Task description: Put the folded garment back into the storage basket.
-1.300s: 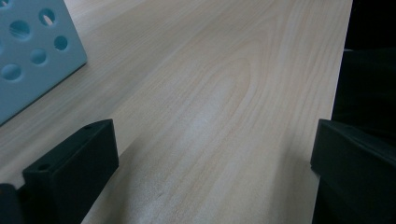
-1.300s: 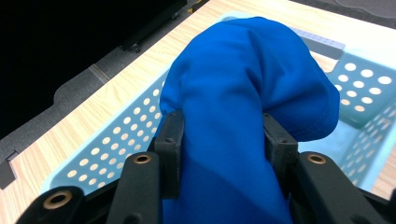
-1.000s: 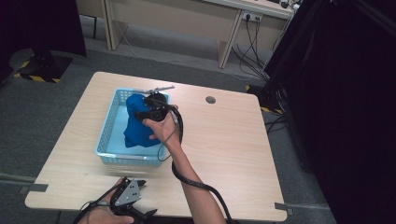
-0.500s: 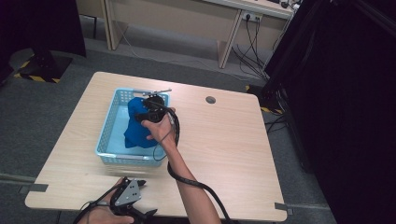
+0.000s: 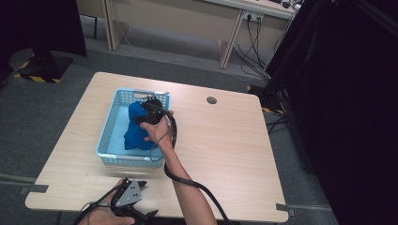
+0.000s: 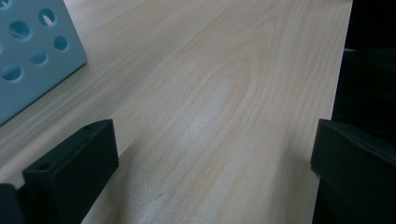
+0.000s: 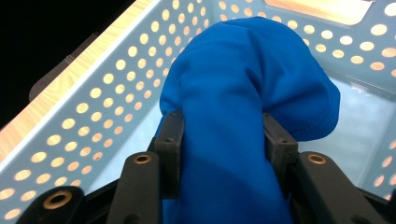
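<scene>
A bright blue bunched cloth (image 7: pixel 247 93) is lying inside the pale blue perforated plastic basket (image 5: pixel 109 131), filling much of its floor and rising toward the far rim. The right gripper (image 7: pixel 223 140) is pinching a thick fold of it, the two black jaws pressing in on either side of the fabric. The basket is sitting on the left half of the light wooden table (image 5: pixel 225 140), leaving the right half bare up to the edge. The left gripper (image 6: pixel 210 154) is resting at the near edge, jaws spread wide over bare wood, with one basket corner (image 6: pixel 32 51) just beside it.
</scene>
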Available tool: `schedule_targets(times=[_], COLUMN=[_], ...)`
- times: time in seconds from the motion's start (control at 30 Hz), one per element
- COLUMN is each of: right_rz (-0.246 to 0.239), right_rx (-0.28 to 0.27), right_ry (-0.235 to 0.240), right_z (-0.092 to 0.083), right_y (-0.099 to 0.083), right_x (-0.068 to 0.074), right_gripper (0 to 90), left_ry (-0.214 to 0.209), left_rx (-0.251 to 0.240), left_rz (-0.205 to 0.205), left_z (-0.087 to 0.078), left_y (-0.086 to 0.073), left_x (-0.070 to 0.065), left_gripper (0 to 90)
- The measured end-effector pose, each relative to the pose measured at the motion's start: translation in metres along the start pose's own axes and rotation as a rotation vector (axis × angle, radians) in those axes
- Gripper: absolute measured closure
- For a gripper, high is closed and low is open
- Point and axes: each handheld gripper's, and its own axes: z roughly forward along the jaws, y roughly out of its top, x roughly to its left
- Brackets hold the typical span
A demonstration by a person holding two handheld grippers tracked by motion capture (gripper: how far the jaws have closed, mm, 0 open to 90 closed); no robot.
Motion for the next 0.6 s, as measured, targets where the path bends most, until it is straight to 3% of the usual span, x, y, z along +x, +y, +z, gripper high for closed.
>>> schedule_targets(times=[0.6], right_rz=[0.019], right_rx=[0.041], right_ry=[-0.01], right_z=[0.022], right_y=[-0.005], right_x=[-0.001], right_gripper=[59.1], left_ry=[0.0], left_rx=[0.0], left_rz=[0.0], left_z=[0.0], left_y=[0.0], left_x=[0.0], left_gripper=[0.0])
